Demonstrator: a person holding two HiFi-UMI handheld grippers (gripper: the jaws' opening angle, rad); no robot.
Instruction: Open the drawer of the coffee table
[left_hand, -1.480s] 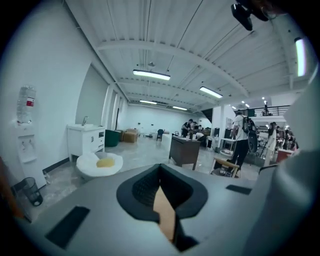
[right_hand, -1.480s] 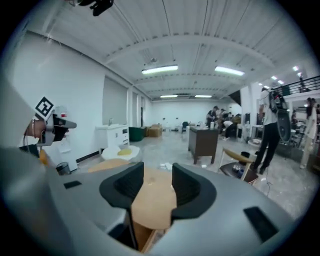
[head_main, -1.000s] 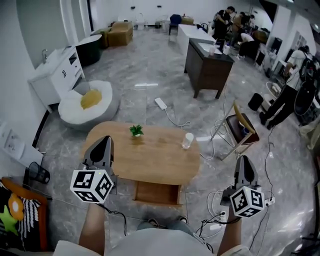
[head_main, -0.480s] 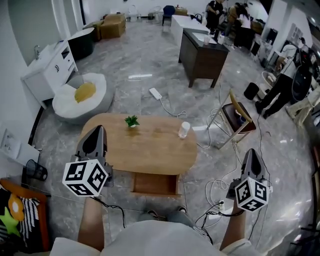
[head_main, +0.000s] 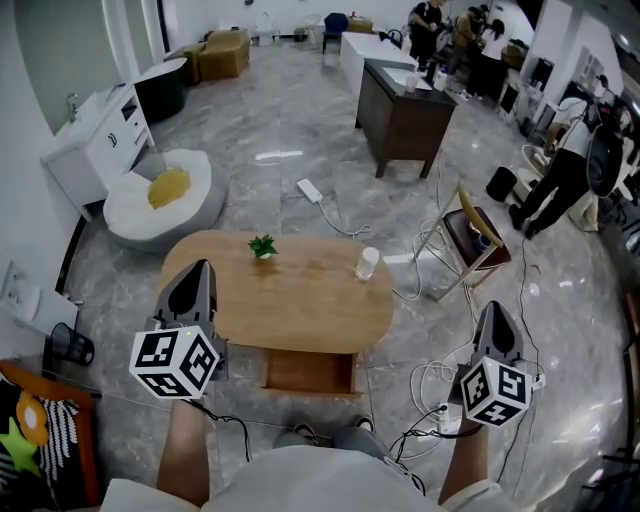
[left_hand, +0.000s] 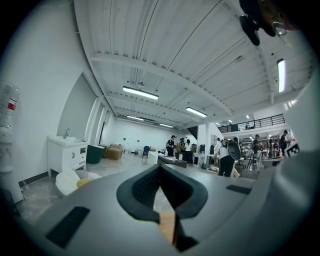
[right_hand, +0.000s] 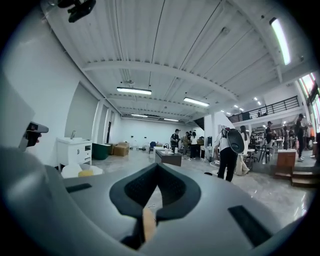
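Oval light-wood coffee table stands on the grey marble floor. Its shallow wooden drawer is pulled out from the near long side, towards the person. Left gripper sits at the table's left end, jaws closed tip to tip. Right gripper — well apart from the table, to its right — has its jaws likewise together. A small green potted plant and a white cup stand on top.

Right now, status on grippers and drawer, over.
Left gripper, right gripper shut, empty. Oval wooden coffee table: shallow wooden drawer stands open. Nothing blocks it.
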